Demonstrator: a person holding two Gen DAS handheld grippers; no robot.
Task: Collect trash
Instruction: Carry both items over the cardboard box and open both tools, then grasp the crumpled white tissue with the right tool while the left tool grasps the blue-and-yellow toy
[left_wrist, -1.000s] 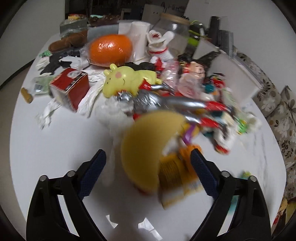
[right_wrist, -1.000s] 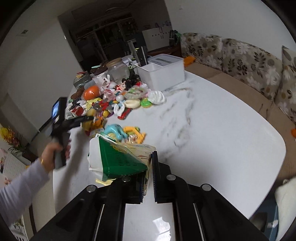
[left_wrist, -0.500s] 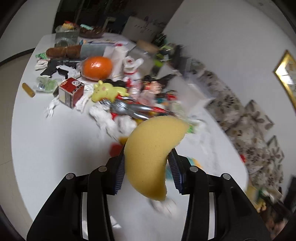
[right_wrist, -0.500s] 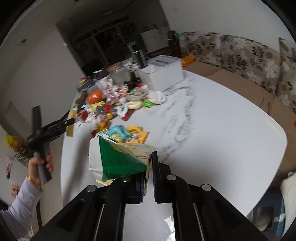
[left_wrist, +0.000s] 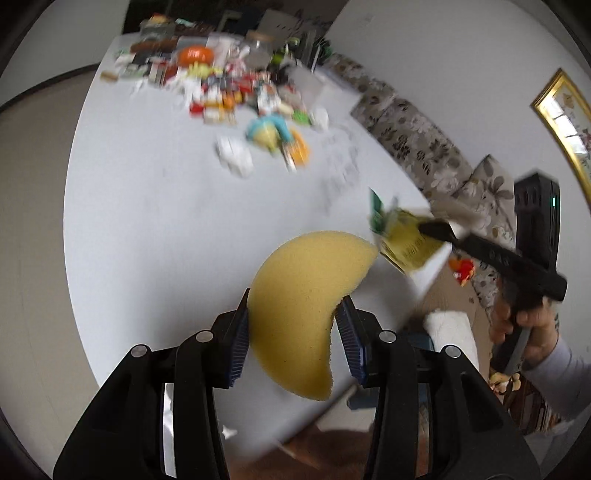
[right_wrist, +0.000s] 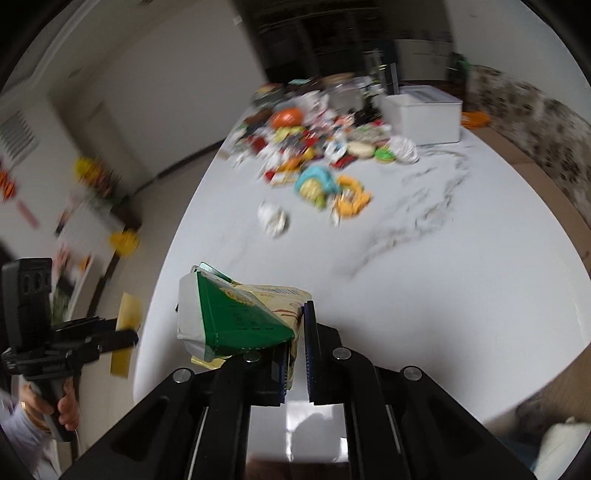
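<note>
My left gripper is shut on a yellow half-round sponge, held above the near edge of the white table. My right gripper is shut on a crushed green and yellow carton, also above the table's near edge. In the left wrist view the right gripper shows at the right with the carton in its tip. In the right wrist view the left gripper shows at the far left with the sponge seen edge-on, blurred.
A heap of toys and litter covers the table's far end, with a white bin beside it. A crumpled white paper and a blue and yellow toy lie nearer. A flowered sofa runs along the right.
The left gripper closed on the yellow sponge, lifted it off the pile and swung back toward the table's near edge. The right gripper turned a little, still holding the carton.
</note>
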